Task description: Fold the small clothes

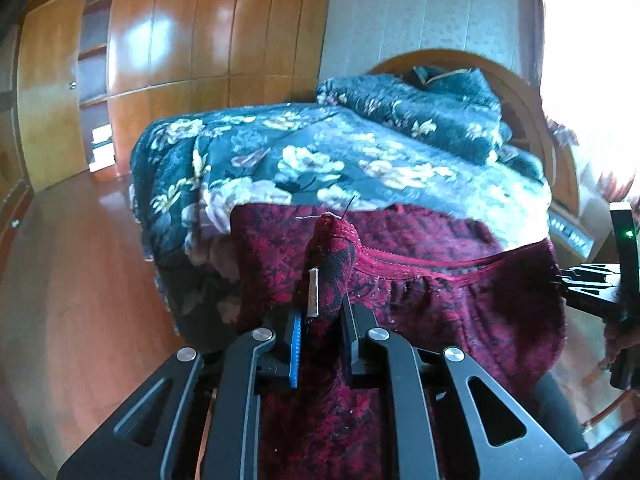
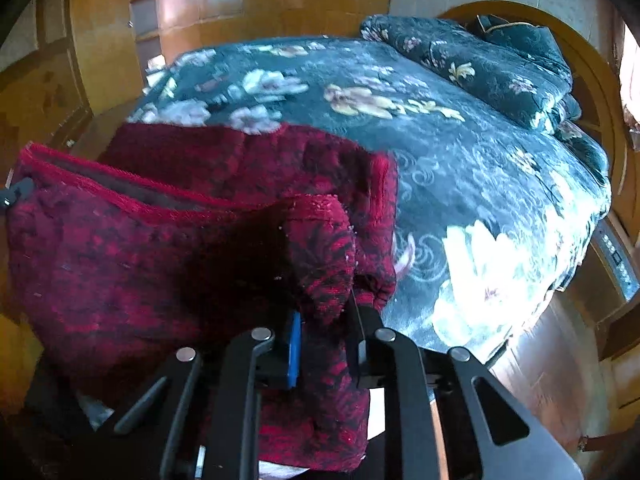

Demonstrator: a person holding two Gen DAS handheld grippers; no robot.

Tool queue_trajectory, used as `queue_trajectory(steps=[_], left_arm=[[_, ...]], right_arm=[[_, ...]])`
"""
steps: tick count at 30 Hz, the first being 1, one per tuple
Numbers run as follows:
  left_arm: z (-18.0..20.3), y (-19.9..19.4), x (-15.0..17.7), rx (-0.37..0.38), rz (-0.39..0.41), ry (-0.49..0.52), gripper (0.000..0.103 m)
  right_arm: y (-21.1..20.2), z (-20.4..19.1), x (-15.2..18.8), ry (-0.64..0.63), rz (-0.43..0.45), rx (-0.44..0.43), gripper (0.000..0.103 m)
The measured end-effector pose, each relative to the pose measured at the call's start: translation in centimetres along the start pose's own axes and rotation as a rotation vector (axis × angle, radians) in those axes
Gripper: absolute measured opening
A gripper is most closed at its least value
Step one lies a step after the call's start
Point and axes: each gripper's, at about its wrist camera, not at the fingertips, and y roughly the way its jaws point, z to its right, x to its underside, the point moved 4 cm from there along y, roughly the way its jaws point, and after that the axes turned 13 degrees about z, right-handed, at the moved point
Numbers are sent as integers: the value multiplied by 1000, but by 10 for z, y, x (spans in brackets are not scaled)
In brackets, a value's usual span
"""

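Over the bed's (image 1: 360, 148) near edge you held the red garment (image 1: 420, 280), left gripper (image 1: 320, 316) and right gripper (image 2: 326, 320) each clamped on its waistband corners, so tension should have stayed even.

Each gripper (image 1: 320, 344) (image 2: 326, 344) is built of black slotted linkage arms joined by round silver pins, and one blue pad (image 1: 295, 350) is fitted inside the jaws.

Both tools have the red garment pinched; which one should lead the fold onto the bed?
Right, probably. The right tool grips the red garment at the corner beside open bedspread. The left tool holds the waistband end at the bed's edge, near the floor.
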Motion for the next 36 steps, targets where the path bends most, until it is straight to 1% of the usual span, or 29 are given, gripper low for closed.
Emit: queue_trajectory(steps=[5, 8, 10, 13, 15, 20, 26, 29, 36], left_arm=[[-13, -15, -25, 71, 51, -130, 13], [-26, -15, -43, 97, 81, -211, 13], [-31, -8, -53, 97, 88, -233, 13], [-37, 5, -64, 80, 89, -235, 13], [-41, 20, -71, 62, 79, -238, 13], [-49, 58, -81, 16, 47, -232, 13], [-56, 103, -78, -30, -6, -243, 13], [-60, 126, -75, -45, -33, -256, 13], [-65, 171, -80, -85, -62, -248, 13]], right_arm=[[-24, 8, -27, 57, 57, -62, 17], [-33, 14, -47, 101, 100, -92, 17], [-34, 17, -63, 121, 127, -107, 17], [-27, 21, -85, 139, 151, -122, 17], [-17, 22, -97, 144, 160, -116, 16], [22, 24, -117, 177, 146, -100, 16], [58, 29, -121, 179, 120, -56, 16], [75, 35, -118, 200, 102, -31, 16], [104, 51, -122, 246, 91, 41, 16]])
